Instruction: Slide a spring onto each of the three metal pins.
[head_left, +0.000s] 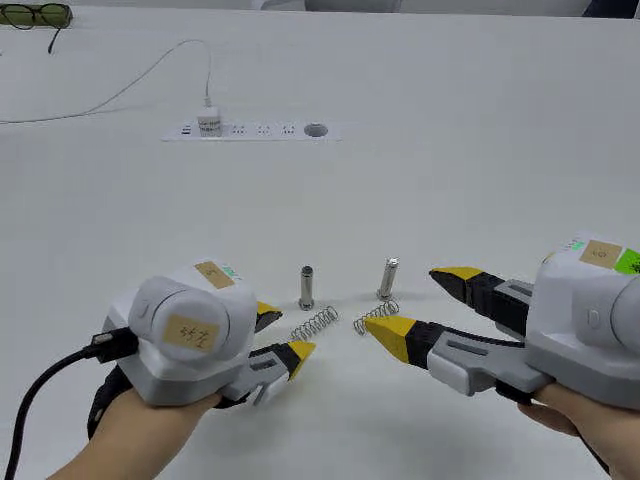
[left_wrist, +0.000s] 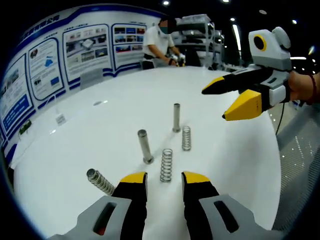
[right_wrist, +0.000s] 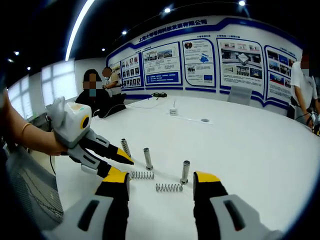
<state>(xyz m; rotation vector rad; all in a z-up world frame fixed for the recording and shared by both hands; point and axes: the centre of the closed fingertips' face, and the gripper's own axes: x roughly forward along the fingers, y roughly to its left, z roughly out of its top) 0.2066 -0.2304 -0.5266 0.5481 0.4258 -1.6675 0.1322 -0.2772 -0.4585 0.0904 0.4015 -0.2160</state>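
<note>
While two springs (head_left: 315, 322) lie by two pins (head_left: 306, 287) (both upright), left gripper (head_left: 287, 335) and right gripper (head_left: 402, 298) hold jaws open, empty.

Open table (head_left: 450, 180) beyond upright pins (head_left: 307, 287)

Right gripper (right_wrist: 161, 179) sat low, jaws spread wide around a spring (right_wrist: 169, 187) lying flat on the white worktop (right_wrist: 250, 145); second spring (right_wrist: 142, 175) lay just left of it; right pin (right_wrist: 185, 171) and left pin (right_wrist: 148, 158) stood upright behind them; left gripper (right_wrist: 120, 164) poked in from the left, jaws parted, beside a third pin (right_wrist: 125, 147) that looked spring-wrapped.
</note>
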